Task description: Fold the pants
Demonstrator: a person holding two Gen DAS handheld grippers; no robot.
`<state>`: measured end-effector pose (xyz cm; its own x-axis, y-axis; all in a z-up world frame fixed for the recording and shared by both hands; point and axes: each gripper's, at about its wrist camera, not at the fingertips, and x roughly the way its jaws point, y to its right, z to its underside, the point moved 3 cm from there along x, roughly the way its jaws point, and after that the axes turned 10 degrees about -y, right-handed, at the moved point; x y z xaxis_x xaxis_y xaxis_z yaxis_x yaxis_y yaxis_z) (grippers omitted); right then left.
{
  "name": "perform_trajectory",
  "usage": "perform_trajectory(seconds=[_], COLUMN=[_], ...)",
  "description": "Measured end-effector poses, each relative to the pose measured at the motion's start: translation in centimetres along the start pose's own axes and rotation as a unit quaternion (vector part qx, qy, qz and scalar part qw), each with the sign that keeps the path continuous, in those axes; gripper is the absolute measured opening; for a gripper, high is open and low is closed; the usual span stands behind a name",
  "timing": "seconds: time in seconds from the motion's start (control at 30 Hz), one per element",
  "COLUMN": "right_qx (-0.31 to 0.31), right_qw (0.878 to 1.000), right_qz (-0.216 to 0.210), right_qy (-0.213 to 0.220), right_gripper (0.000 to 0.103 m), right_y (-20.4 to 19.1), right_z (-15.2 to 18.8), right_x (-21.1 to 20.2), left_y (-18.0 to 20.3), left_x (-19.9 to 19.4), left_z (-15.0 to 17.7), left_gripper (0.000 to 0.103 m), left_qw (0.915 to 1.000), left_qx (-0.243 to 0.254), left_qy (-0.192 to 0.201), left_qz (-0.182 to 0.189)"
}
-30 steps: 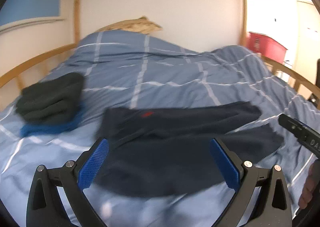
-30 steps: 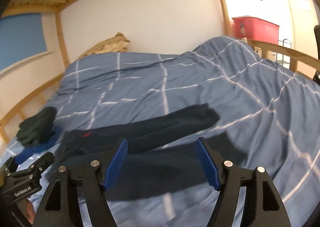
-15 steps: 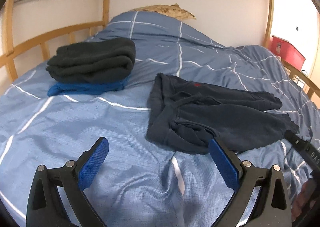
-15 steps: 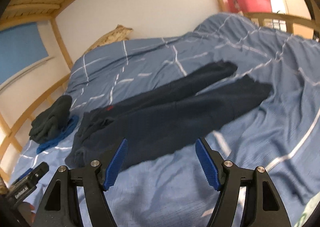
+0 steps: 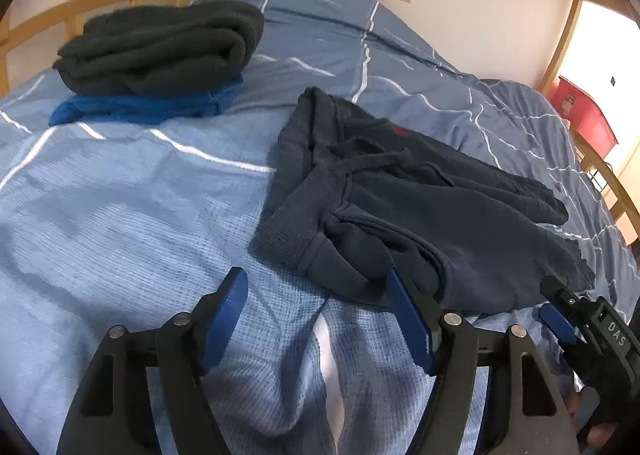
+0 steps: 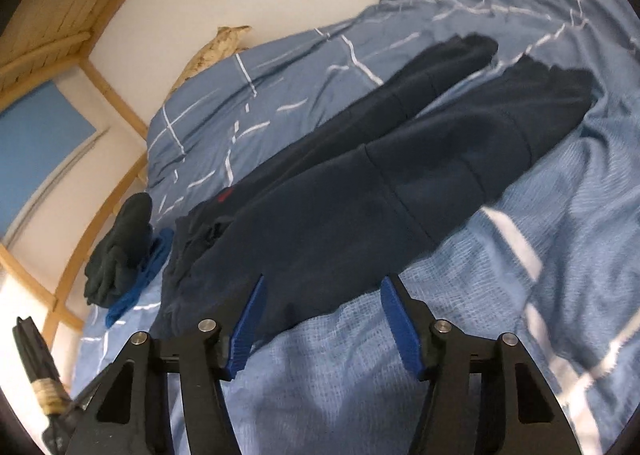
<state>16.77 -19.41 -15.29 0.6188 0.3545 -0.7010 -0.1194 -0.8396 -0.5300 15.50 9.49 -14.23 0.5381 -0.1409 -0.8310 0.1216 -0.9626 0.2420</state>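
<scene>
— Where are the navy sweatpants?
— Unfolded on the blue checked duvet, to the right of the folded dark garments, waistband nearest that stack.

— And the tools?
— The left gripper is closing, nothing between its jaws, just short of the waistband corner. The right gripper is closing too, its left pad at the near leg's edge, perhaps touching; blur hides it.

— How will they handle?
— Probably soft, limp fleece; best pinched at waistband and hem.
</scene>
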Motion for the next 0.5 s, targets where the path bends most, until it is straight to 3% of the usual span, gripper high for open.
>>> perform_trajectory(seconds=[0.23, 0.4, 0.47, 0.5], right_qx=[0.017, 0.028, 0.033, 0.033], right_qw=[1.000, 1.000, 0.999, 0.999], right_qz=[0.004, 0.008, 0.011, 0.012], right_qy=[-0.010, -0.012, -0.013, -0.013], right_gripper=[0.060, 0.049, 0.038, 0.035], right_y=[0.6, 1.1, 1.4, 1.4], right_z=[-0.7, -1.3, -1.5, -1.5], right_x=[1.7, 2.3, 2.4, 2.4], left_y=[-0.1, 0.1, 0.0, 0.0], left_x=[0.9, 1.2, 1.3, 1.4], left_z=[-0.8, -1.2, -1.3, -1.2], left_gripper=[0.069, 0.036, 0.019, 0.018], left_qw=[1.0000, 0.9999, 0.9998, 0.9998], left_qx=[-0.007, -0.010, -0.014, -0.016], left_qy=[-0.002, -0.001, -0.005, -0.010], left_qz=[0.000, -0.004, -0.009, 0.000])
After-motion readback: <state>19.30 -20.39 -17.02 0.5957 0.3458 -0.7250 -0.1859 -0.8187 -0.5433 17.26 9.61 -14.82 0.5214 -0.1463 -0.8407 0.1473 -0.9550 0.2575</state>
